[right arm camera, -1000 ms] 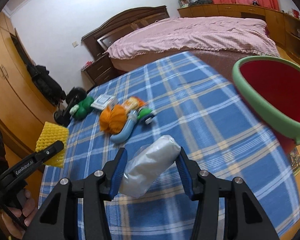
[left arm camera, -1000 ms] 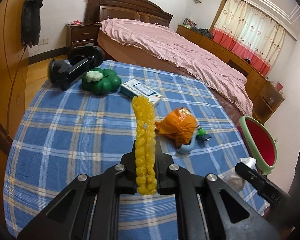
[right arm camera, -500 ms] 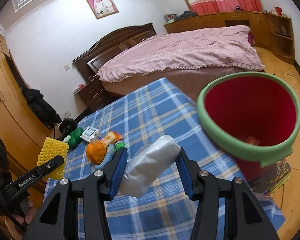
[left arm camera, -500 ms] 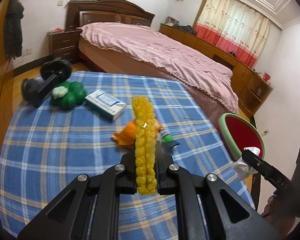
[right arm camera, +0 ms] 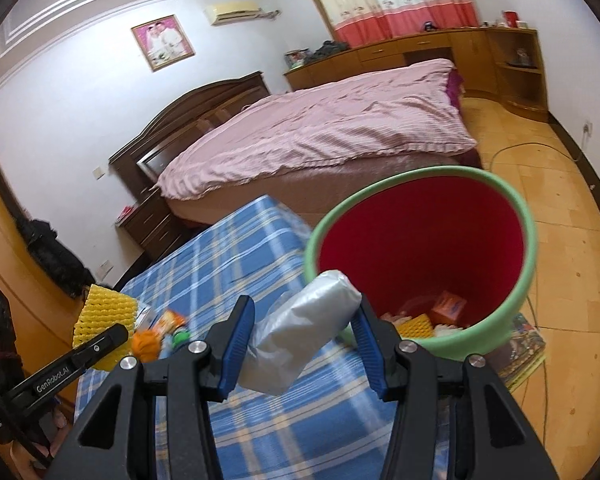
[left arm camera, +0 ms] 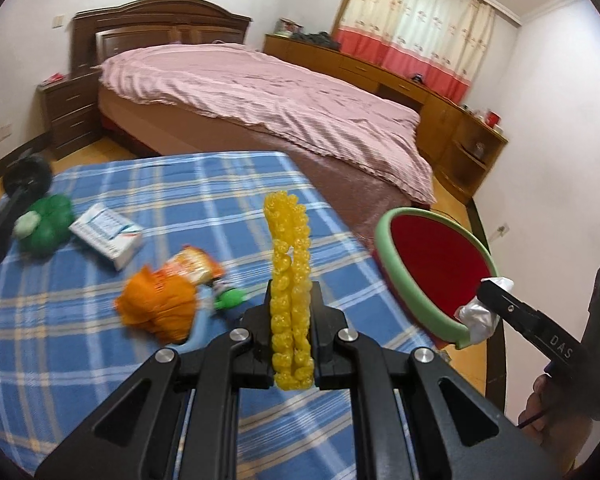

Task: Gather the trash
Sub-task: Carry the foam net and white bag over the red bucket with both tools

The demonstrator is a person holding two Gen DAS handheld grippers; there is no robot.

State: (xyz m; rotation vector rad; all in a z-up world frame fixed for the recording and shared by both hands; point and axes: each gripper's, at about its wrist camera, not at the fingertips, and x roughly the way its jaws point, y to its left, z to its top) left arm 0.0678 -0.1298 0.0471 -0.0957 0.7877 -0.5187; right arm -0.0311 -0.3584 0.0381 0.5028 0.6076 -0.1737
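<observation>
My left gripper (left arm camera: 291, 320) is shut on a yellow foam fruit net (left arm camera: 289, 272), held upright above the blue plaid table (left arm camera: 80, 340). It also shows in the right wrist view (right arm camera: 100, 322). My right gripper (right arm camera: 304, 332) is shut on a crumpled silvery plastic bag (right arm camera: 300, 340), held at the near rim of the red bin with a green rim (right arm camera: 480, 332). The bin (left arm camera: 384, 256) stands off the table's right edge. Trash lies in its bottom.
On the table lie an orange snack wrapper (left arm camera: 160, 300), a small green item (left arm camera: 230, 300), a white box (left arm camera: 108, 236), a green plush toy (left arm camera: 46, 224) and a black object (left arm camera: 16, 188). A bed with a pink cover (left arm camera: 280, 96) stands behind.
Both grippers have swung right towards the bin. The bin now looms large under the right gripper, with the silvery bag at its rim. Both grips are unchanged.
</observation>
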